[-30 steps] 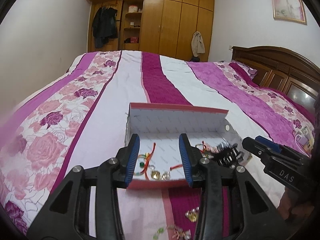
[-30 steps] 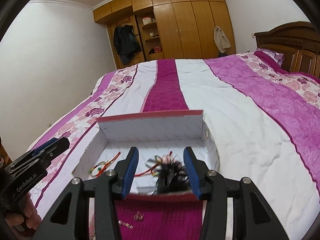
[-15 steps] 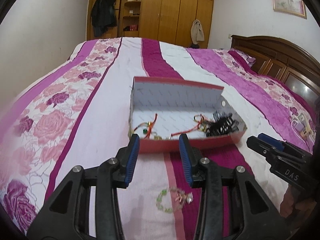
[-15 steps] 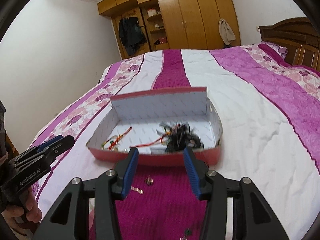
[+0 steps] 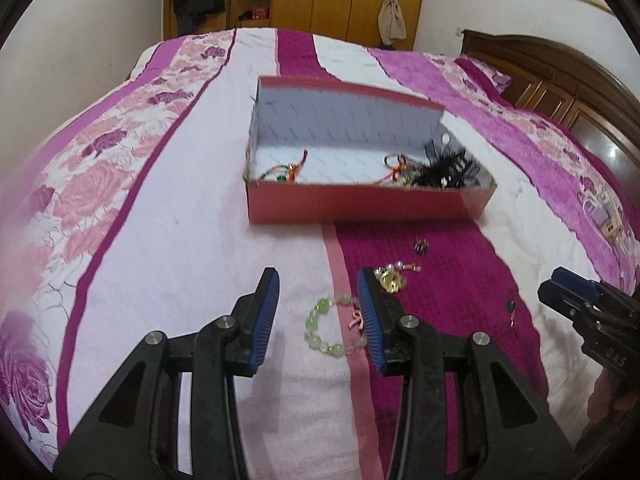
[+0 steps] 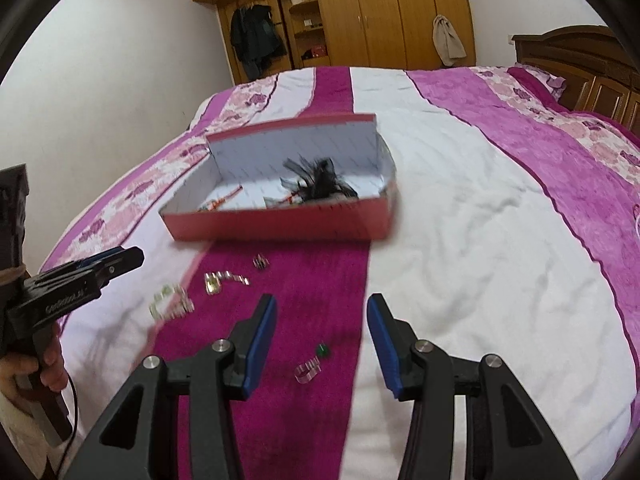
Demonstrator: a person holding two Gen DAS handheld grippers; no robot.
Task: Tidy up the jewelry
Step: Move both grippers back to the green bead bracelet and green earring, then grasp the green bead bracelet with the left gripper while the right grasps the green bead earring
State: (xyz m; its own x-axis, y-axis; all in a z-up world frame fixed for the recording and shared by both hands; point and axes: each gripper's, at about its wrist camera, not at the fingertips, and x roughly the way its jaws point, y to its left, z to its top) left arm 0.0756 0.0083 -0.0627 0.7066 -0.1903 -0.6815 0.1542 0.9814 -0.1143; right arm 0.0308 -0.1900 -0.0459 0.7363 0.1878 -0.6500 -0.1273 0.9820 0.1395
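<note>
A red box point(image 5: 360, 200) with a white inside lies on the bed; it holds red-cord bracelets point(image 5: 288, 170) and a black feathery piece point(image 5: 448, 168). It also shows in the right wrist view point(image 6: 280, 228). My left gripper point(image 5: 318, 312) is open and empty, over a green bead bracelet point(image 5: 324, 328). Gold pieces point(image 5: 390, 278) and a small dark piece point(image 5: 421, 245) lie nearby. My right gripper point(image 6: 320, 334) is open and empty, above a green earring point(image 6: 322, 349) and a clear piece point(image 6: 308, 370).
The bed has a pink, white and magenta striped cover point(image 5: 180, 220). A wooden headboard point(image 5: 560, 76) is on the right, a wardrobe point(image 6: 380, 12) at the far wall. Small purple and yellow objects point(image 5: 600, 216) lie at the bed's right.
Both grippers have pulled back from the box toward the near bed edge. The loose jewelry on the cover has come into view under them.
</note>
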